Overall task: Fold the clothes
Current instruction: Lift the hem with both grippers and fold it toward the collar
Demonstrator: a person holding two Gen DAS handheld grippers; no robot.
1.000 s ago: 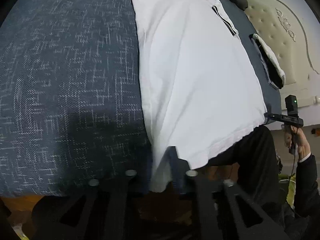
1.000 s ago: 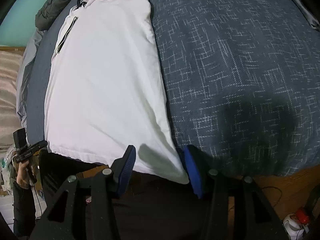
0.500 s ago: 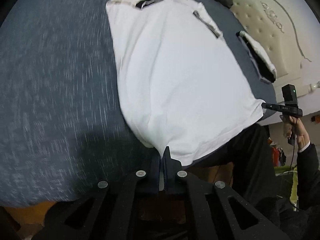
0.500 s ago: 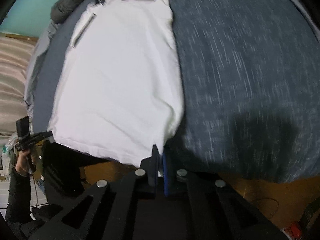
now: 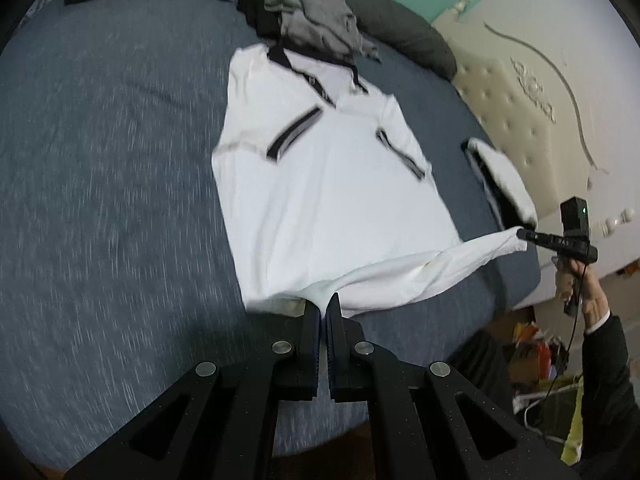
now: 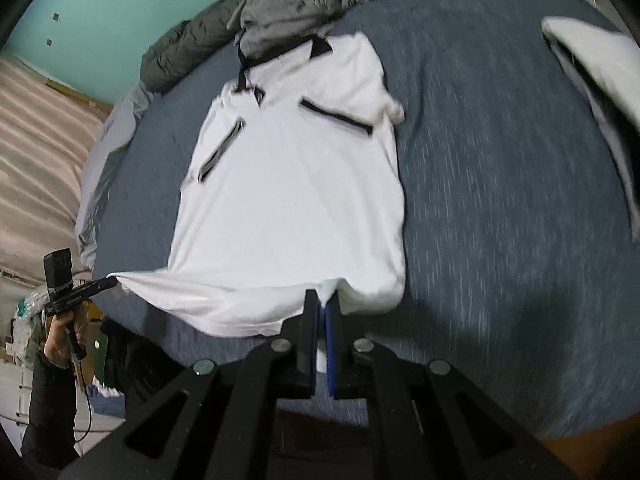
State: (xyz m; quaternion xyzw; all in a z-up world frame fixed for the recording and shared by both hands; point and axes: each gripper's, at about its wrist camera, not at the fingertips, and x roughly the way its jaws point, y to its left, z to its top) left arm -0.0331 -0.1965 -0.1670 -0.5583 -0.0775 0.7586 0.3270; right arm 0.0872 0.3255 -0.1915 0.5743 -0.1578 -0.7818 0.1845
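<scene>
Both hand-held grippers, left and right, pinch the bottom corners of the white shirt on the bed, lifting its hem to fold it, and next should probably carry it toward the collar.

A blue-grey bedspread covers the bed beneath a cream tufted headboard (ornately carved), against a teal wall.
</scene>
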